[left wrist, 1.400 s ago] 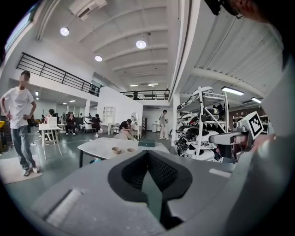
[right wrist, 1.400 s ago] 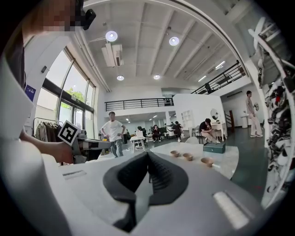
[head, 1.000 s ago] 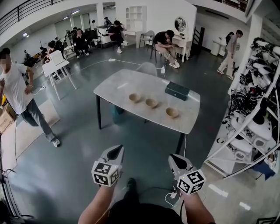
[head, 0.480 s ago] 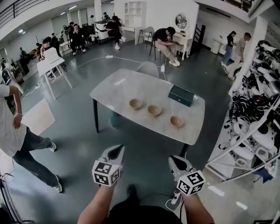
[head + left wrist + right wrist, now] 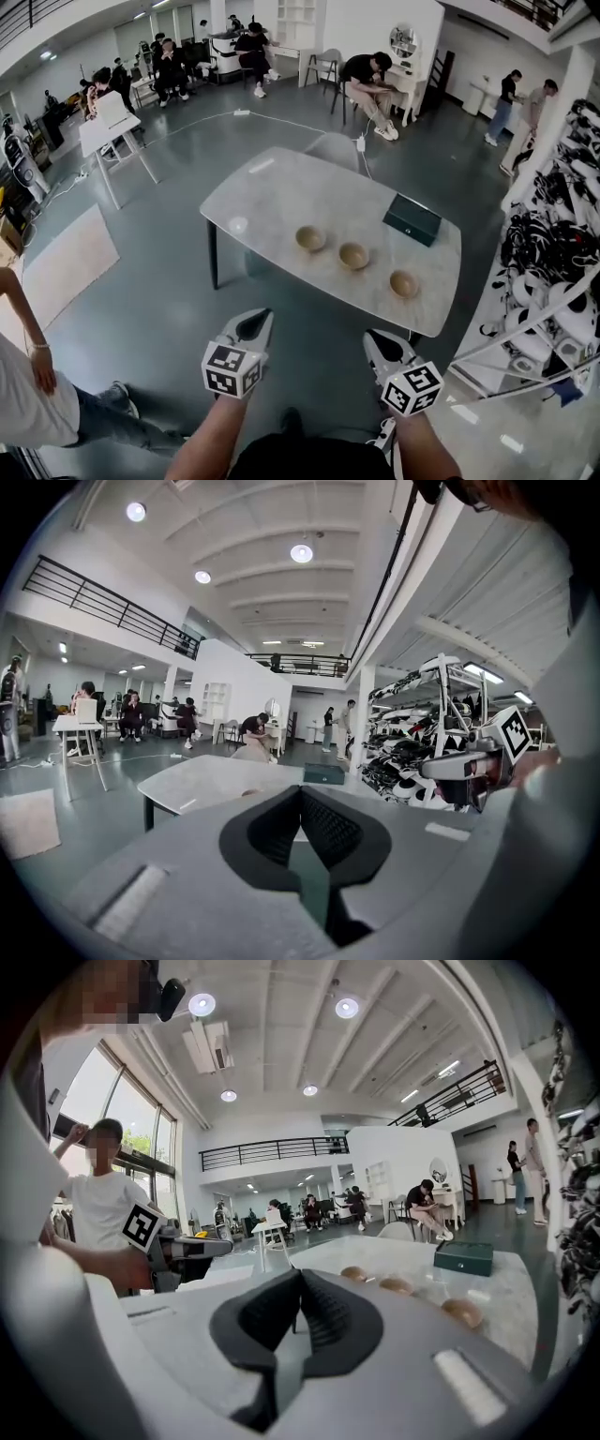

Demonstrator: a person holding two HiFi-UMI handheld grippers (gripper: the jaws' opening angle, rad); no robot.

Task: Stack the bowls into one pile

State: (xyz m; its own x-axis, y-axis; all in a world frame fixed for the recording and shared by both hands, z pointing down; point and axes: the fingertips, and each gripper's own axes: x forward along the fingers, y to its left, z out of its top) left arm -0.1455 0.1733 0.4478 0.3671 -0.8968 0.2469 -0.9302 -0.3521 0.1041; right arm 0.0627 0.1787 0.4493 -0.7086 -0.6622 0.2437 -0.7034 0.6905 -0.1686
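Three bowls: left bowl (image 5: 311,238), middle bowl (image 5: 353,255), right bowl (image 5: 404,284). One dark green box (image 5: 412,218). One desk (image 5: 281,192). Two tools: left tool (image 5: 253,326), right tool (image 5: 382,343).

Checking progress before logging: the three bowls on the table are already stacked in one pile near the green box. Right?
Not stacked: the head view shows the left bowl, middle bowl and right bowl standing apart in a row on the table, near the green box.

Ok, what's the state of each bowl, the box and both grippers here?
left bowl: upright, empty, unstacked
middle bowl: upright, empty, unstacked
right bowl: upright, empty, unstacked
green box: closed
left gripper: shut, empty
right gripper: shut, empty
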